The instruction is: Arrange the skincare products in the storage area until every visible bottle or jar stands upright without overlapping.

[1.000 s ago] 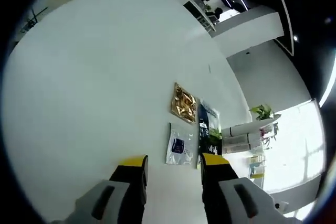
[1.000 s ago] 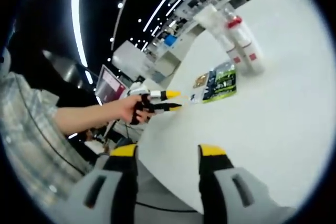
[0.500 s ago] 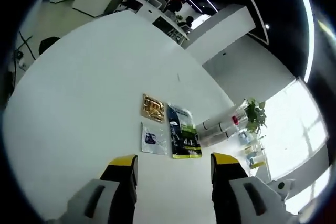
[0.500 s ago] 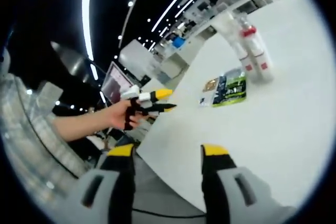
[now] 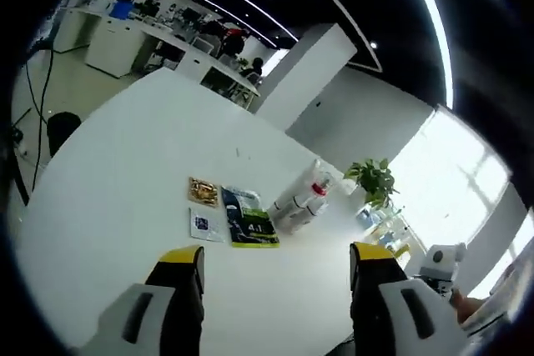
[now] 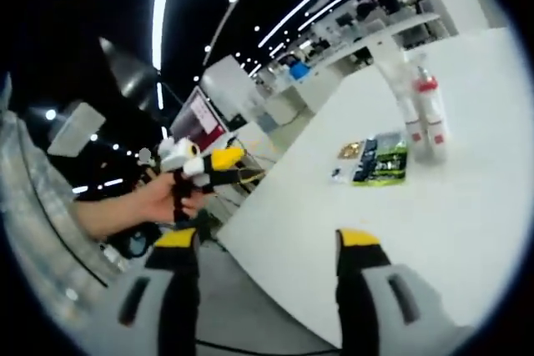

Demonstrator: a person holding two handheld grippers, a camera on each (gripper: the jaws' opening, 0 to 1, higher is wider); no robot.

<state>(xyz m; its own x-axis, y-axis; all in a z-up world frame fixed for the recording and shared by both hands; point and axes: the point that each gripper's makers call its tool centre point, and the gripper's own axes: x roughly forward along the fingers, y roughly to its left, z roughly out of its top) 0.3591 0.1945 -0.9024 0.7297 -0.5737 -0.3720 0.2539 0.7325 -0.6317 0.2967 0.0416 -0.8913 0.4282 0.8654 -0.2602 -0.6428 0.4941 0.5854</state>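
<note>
The left gripper [image 5: 274,263] is wide open, with nothing between its 2 yellow-tipped jaws; it is held above the near part of a white table [image 5: 125,181]. The right gripper [image 6: 269,243] is also wide open and holds nothing, positioned over the table edge.

Near the table centre, 2 white bottles [image 5: 299,203] with red bands lie on their sides, touching each other. Just beside them lie 3 flat sachets: a green-and-black sachet [image 5: 246,221], a gold sachet [image 5: 203,192] and a small white sachet [image 5: 203,224]. The sachets lie close together; overlap cannot be determined.

In the right gripper view, the bottles appear beyond the sachets, and a hand [image 6: 142,206] holds the left gripper off the table, beyond its edge. A potted plant [image 5: 373,181] stands beyond the table.
</note>
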